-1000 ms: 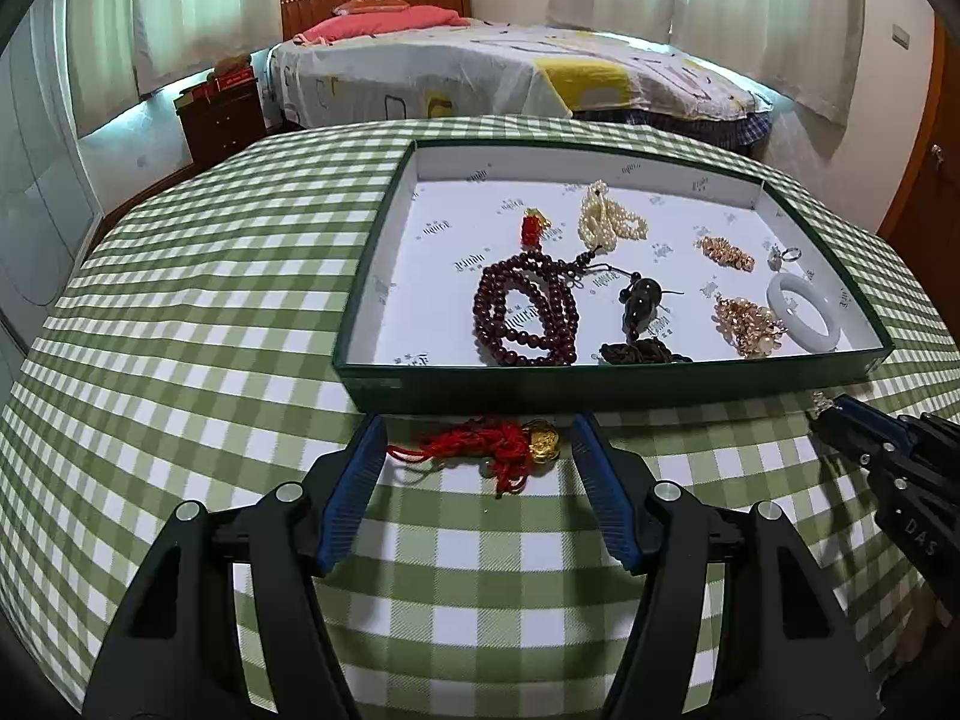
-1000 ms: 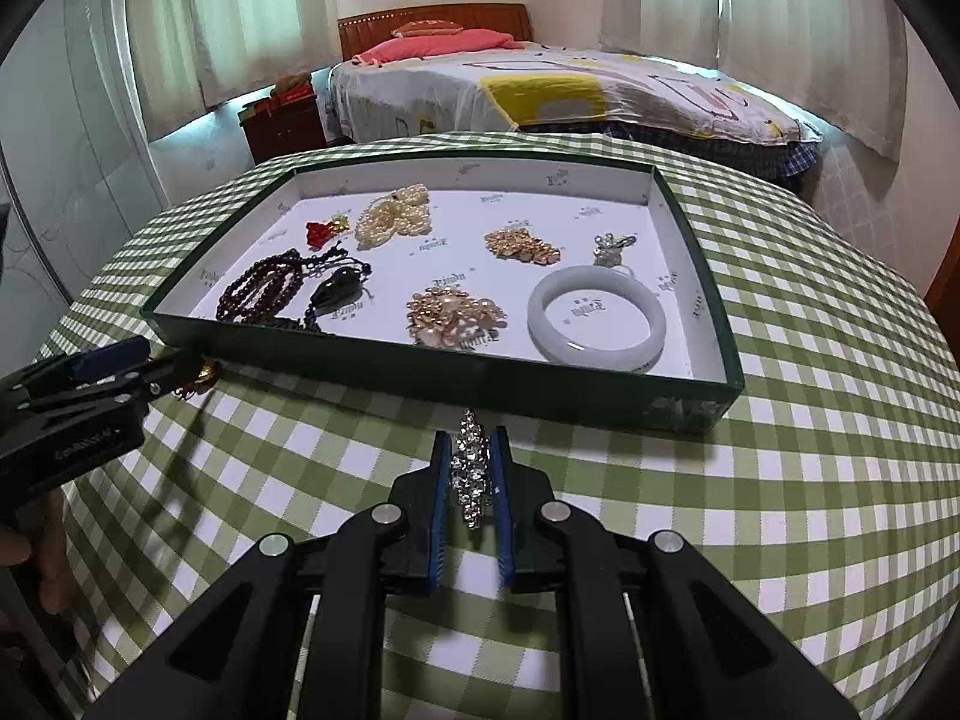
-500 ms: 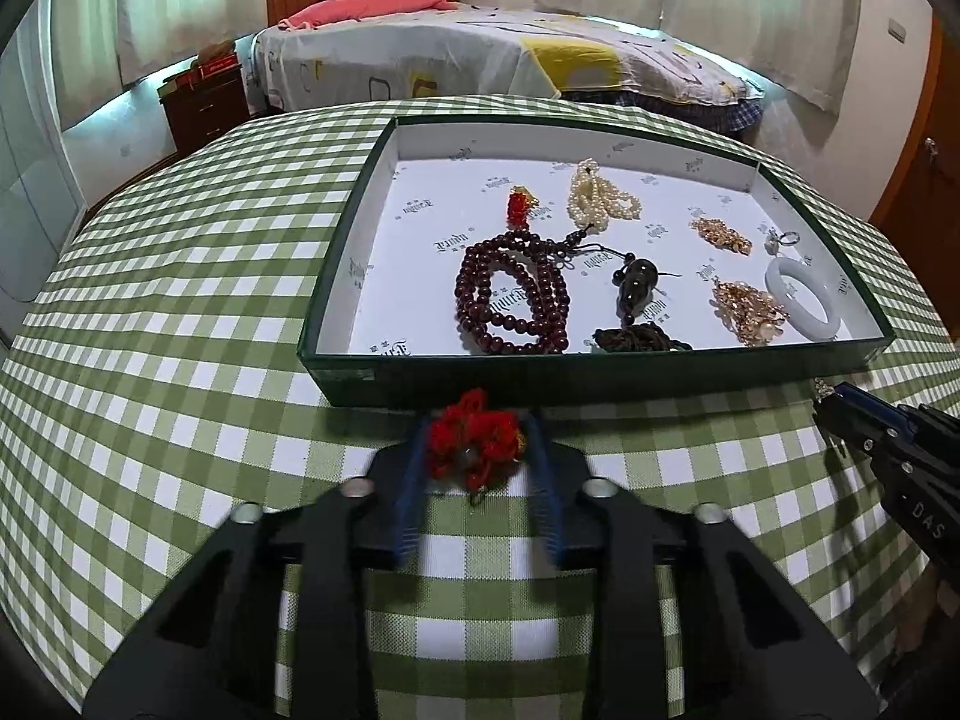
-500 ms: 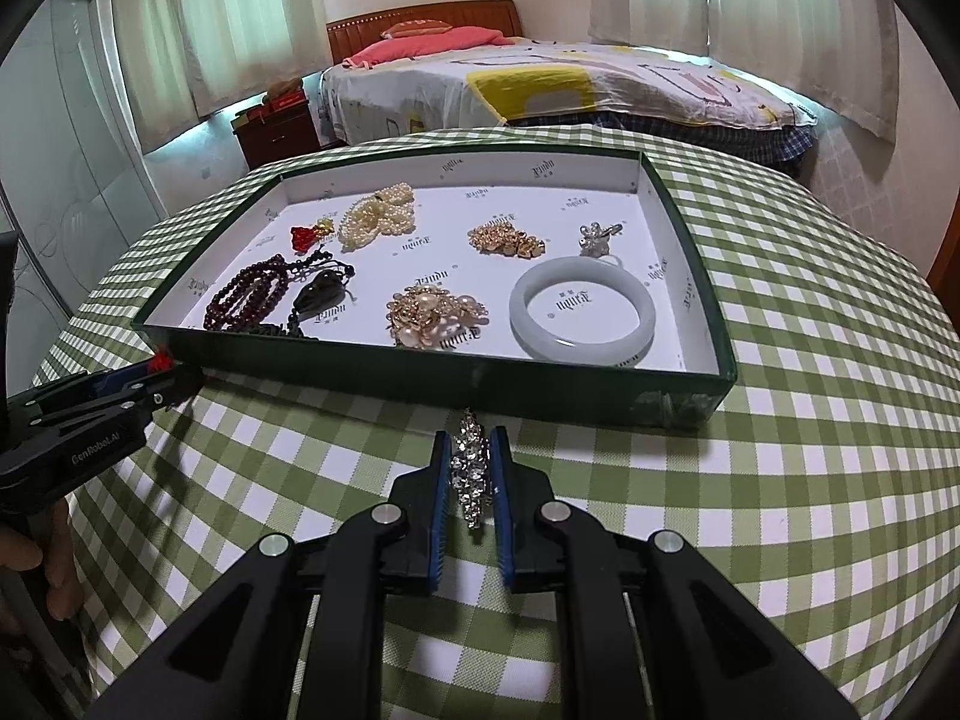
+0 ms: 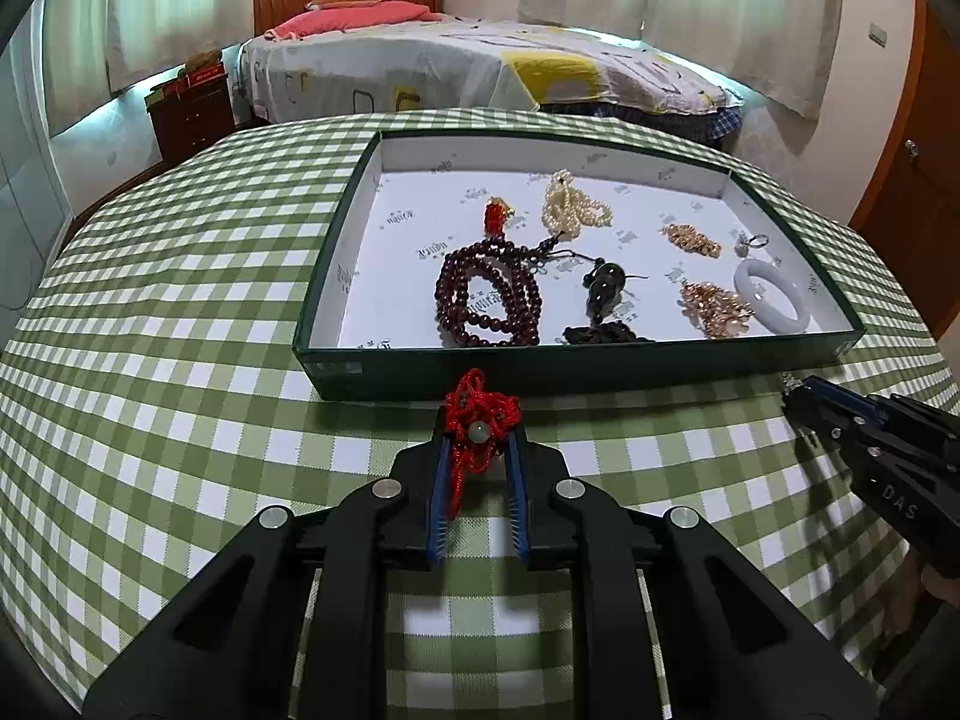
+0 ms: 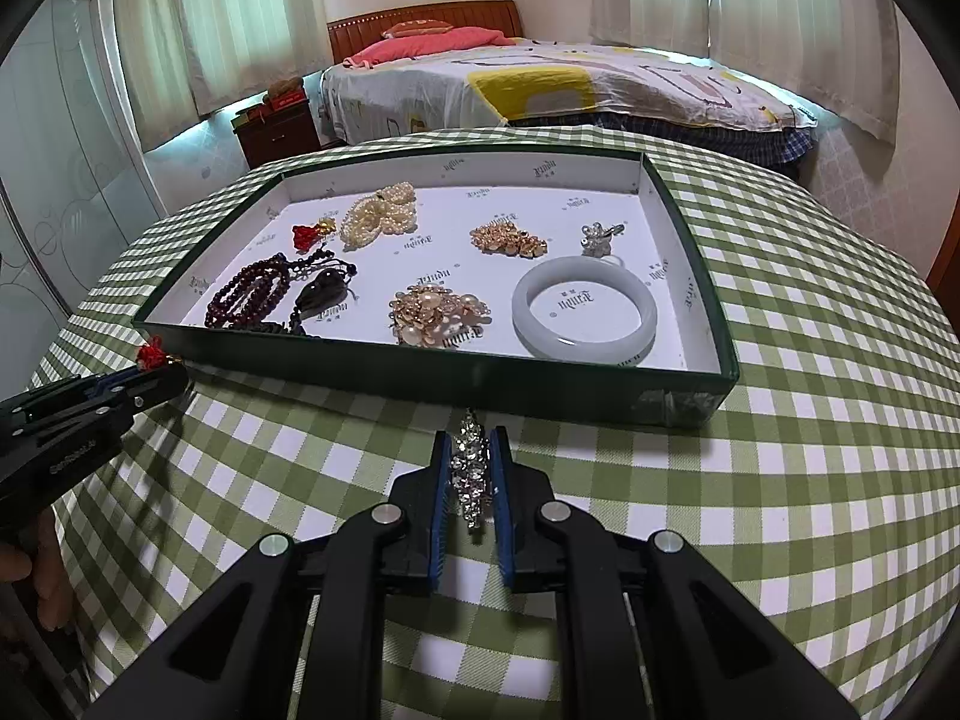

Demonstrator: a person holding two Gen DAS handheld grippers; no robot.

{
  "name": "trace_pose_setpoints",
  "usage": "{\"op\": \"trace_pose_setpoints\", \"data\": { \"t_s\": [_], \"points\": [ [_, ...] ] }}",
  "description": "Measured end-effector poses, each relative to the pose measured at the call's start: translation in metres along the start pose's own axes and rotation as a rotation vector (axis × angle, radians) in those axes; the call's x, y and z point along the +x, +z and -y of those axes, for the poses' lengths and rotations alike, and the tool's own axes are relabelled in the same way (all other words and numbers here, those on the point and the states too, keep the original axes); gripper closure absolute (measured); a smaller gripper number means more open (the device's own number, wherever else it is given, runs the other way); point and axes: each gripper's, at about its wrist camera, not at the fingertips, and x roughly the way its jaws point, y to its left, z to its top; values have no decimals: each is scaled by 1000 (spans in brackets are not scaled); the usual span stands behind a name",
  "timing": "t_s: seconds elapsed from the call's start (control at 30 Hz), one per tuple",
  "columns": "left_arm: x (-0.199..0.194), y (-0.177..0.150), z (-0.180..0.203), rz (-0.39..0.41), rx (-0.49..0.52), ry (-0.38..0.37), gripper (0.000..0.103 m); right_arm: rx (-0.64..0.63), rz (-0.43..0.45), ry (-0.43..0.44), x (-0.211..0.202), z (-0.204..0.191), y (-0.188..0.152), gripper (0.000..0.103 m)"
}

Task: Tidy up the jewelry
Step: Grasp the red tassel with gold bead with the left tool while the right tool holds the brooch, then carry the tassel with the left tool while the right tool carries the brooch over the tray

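- The left gripper (image 5: 478, 441) is closing its jaws on a red knotted cord charm (image 5: 480, 420); the cord bunches between the blue pads with a pale bead showing, just off the near wall of the green tray (image 5: 336, 276), toward its near-left corner.
- The right gripper (image 6: 471, 468) is clenched on a rhinestone brooch (image 6: 471, 468), held just short of the tray's near wall, right of its middle.
- Step in hand, as I judge it: both pieces are picked off the checked tablecloth (image 5: 180, 330) and are about to go into the tray.
- The next move calls for lifting each piece clear over the near wall and setting it on bare white lining; the left half of the floor is open, while the right gripper's best gap seems to lie between the gold cluster (image 6: 441, 312) and the white bangle (image 6: 585, 309).
- The loose red tail hangs below the left pads and could snag the wall.
- Hard to make out: whether either piece touches the cloth, the charm's gold part, and how much of the brooch the pads cover.
- 1 person's fingers (image 6: 36, 576) are cut off at the left edge.
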Motion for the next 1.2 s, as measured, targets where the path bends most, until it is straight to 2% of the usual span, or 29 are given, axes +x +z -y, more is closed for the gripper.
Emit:
{"op": "trace_pose_setpoints", "data": {
  "t_s": [0.6, 1.2],
  "points": [
    [-31, 5, 5, 69, 16, -12, 87, -22, 45, -11, -20, -8, 7, 89],
    [-61, 59, 11, 208, 22, -44, 87, -46, 165, -14, -44, -10, 58, 89]
  ]
}}
